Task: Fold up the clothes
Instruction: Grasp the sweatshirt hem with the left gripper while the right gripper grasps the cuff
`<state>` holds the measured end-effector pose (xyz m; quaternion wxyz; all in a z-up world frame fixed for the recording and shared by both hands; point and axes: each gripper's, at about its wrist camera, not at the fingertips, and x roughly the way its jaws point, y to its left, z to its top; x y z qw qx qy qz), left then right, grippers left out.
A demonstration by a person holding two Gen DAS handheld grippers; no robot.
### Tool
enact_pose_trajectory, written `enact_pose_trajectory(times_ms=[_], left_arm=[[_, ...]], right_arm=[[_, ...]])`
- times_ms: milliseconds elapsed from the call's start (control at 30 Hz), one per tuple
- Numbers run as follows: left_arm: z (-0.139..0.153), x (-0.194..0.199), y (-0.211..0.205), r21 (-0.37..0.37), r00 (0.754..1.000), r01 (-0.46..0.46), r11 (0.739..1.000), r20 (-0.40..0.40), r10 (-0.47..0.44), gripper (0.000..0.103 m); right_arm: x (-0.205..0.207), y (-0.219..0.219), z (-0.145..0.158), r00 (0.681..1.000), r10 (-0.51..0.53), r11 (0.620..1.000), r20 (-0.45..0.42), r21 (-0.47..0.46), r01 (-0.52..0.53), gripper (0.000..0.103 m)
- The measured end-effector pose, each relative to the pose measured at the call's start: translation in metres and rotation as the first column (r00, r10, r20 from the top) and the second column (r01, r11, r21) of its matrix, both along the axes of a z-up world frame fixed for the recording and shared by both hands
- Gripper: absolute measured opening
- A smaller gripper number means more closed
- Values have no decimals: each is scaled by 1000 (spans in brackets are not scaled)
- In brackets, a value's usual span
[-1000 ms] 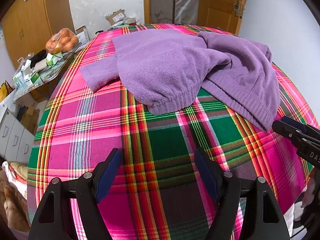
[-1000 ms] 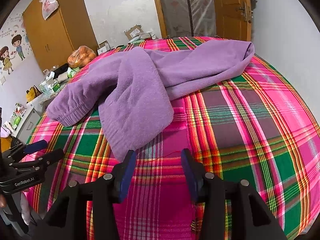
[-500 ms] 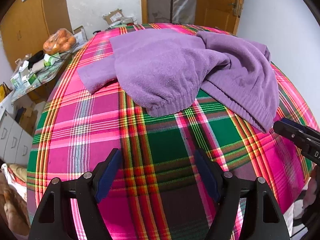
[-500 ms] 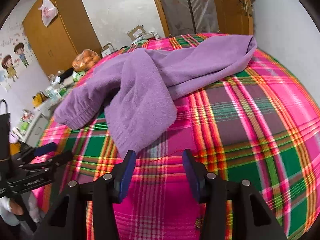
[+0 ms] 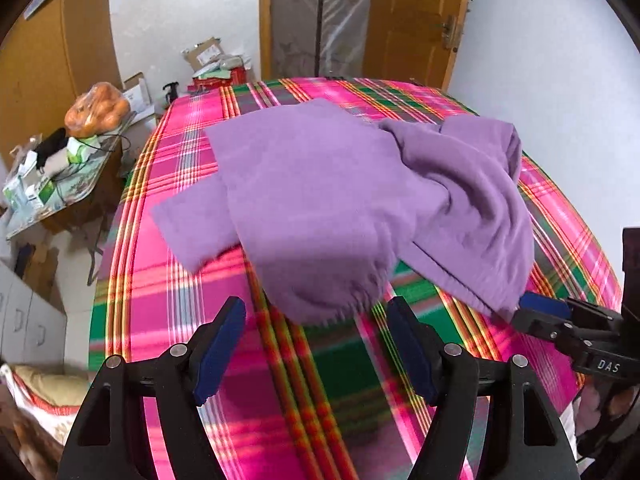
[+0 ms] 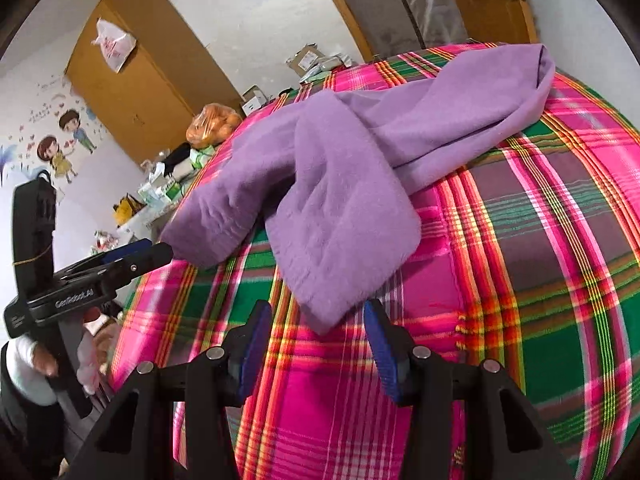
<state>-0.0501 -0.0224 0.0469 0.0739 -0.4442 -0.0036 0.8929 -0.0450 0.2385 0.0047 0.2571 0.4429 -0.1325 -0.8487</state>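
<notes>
— Plaid, pink and green: that bed cover (image 5: pixel 168 320) takes up nearly everything. Where are the purple trousers (image 5: pixel 320 200) on it?

— Across the middle of the bed, crumpled. The elastic waistband (image 5: pixel 340 304) bulges toward the near edge; one leg (image 6: pixel 460 120) runs off toward the far right corner, so the long axis goes roughly from near-left to far-right. The other leg (image 6: pixel 344 240) is folded back, its cuff pointing at the near edge.

— What has changed since a second ago?

— Both pairs of tongs have come in closer. The waistband, then well ahead of the left tongs (image 5: pixel 316 344), now sits just beyond their blue pads. In the right wrist view the cuff now dips between the tips of the right tongs (image 6: pixel 316 344).

— Gripping anything?

— No. Left tongs are spread wide, holding nothing. Right tongs are likewise wide apart, the cuff between them but not pinched.

— Beside the bed?

— A cluttered side counter (image 5: pixel 76 196) along the left edge, with a bag of oranges (image 5: pixel 98 110).
</notes>
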Motion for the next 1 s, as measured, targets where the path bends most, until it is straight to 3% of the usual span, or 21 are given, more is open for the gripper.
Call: enact_pose_trajectory(times_ms=[300,333,367,400,433,500,733,1000], left_arm=[[-25,-40,-6,64,992,23,998,121,-31,75],[-27,-43,-5,72,991,25,997,130,-35,66],[-27,-44,-4,89,989,26,996,141,-39,57],[-27,-46,-4,106,987,28,994,152,-44,39],[-28,-48,-4,123,986,28,992,163,-48,25],[-23,-47,-7,143,987,17,990,156,-40,12],[13,-33,-38,211,997,-69,975,54,59,9],[45,-15,-115,251,967,-248,936,-1,256,9]], right_arm=[[-21,8,-6,998,-38,998,42,-47,40,47],[-23,5,-7,999,-33,998,44,-47,35,42],[-25,3,-7,998,-27,998,48,-46,29,28],[-27,0,-8,998,-21,999,54,-46,24,17],[-29,-1,-8,998,-20,999,57,-49,22,14],[-28,0,-5,999,-15,998,45,-65,18,6],[-9,-10,22,992,121,985,-44,-115,-125,5],[18,-50,37,928,366,916,-68,-149,-372,5]])
